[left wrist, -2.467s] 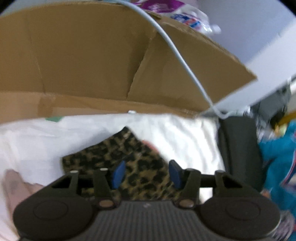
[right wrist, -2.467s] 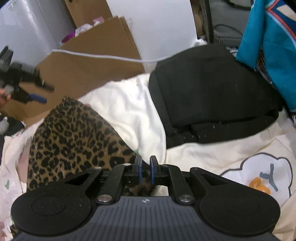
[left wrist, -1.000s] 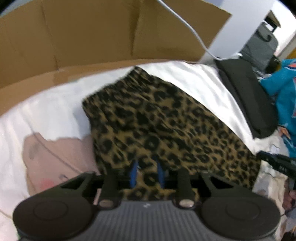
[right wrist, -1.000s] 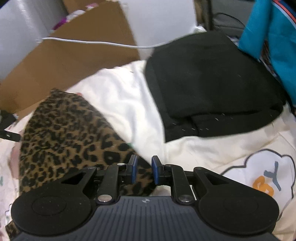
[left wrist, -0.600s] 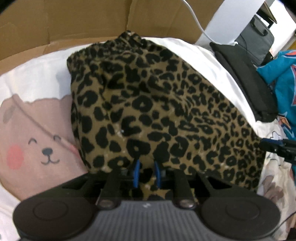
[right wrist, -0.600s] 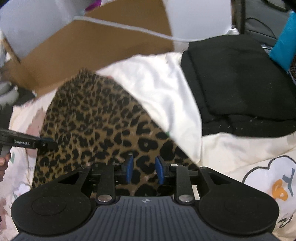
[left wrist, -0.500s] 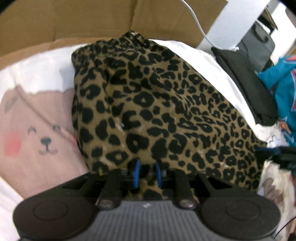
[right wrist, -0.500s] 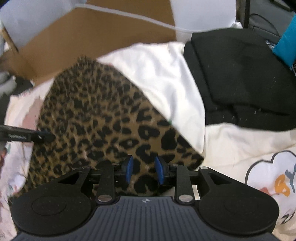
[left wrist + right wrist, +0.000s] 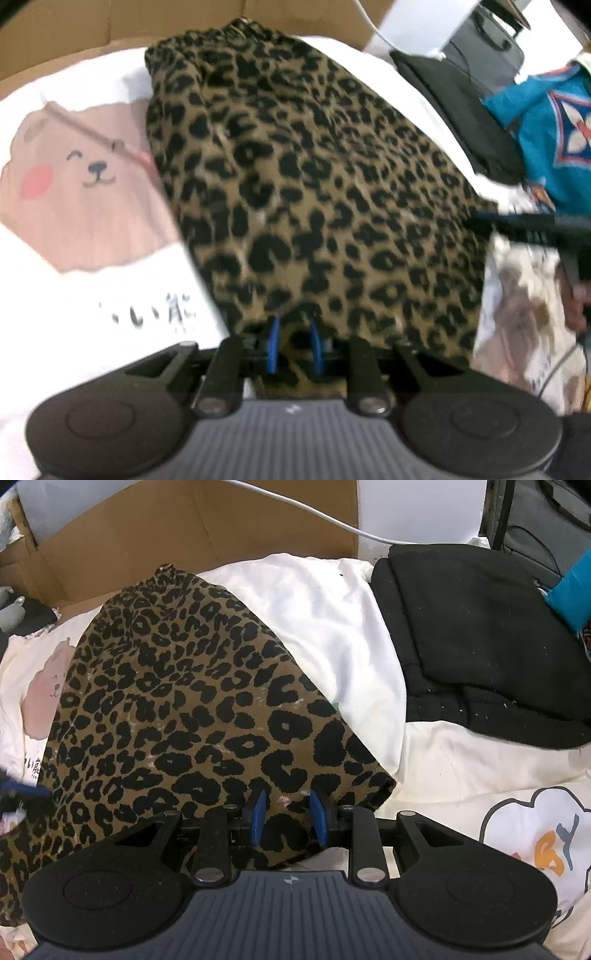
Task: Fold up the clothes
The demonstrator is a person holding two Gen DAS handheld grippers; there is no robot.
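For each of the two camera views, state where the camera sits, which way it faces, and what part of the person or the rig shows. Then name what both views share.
Left wrist: sits on the left gripper, looks forward and down along the leopard-print garment toward the cardboard; the right gripper and a hand enter at right.
Right wrist: sits on the right gripper, faces the same garment from its other near corner; a blurred left gripper tip shows at left.
Shared: the garment, bear-print fabric, black folded clothes.
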